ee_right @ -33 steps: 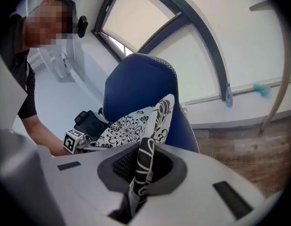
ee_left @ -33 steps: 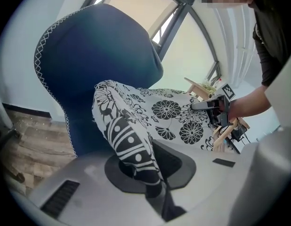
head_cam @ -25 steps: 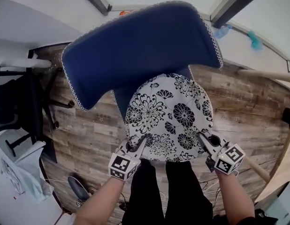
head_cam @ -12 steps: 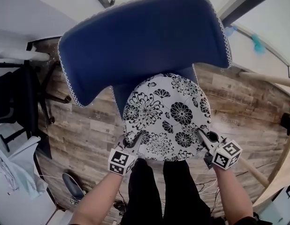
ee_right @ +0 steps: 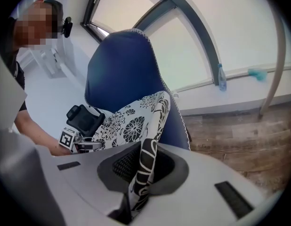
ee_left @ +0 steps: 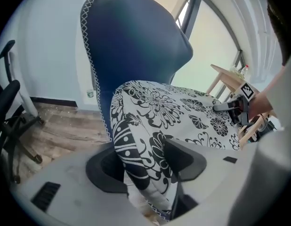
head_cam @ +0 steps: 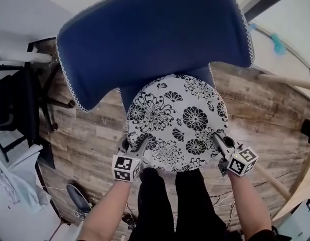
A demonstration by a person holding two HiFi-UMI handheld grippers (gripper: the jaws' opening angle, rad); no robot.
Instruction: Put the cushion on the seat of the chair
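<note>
Each gripper pinches the near rim of the flowered round cushion (head_cam: 177, 122): the left gripper (head_cam: 140, 145) has its jaws pressed on a fold of the fabric, and the right gripper (head_cam: 216, 140) grips the opposite side of that rim; the cushion spreads ahead of both, over the seat of the blue chair (head_cam: 155, 39), its far edge close against the backrest; whether its weight already rests on the seat I cannot tell. If one side lets go before the other, the cushion could tip and slide back toward the person's legs (head_cam: 180, 200); fabric catching in the jaws could drag it off. Ahead, the backrest blocks further pushing; a black office chair (head_cam: 19, 104) stands left of the left gripper, a wooden pole (head_cam: 275, 182) right of the right one.
</note>
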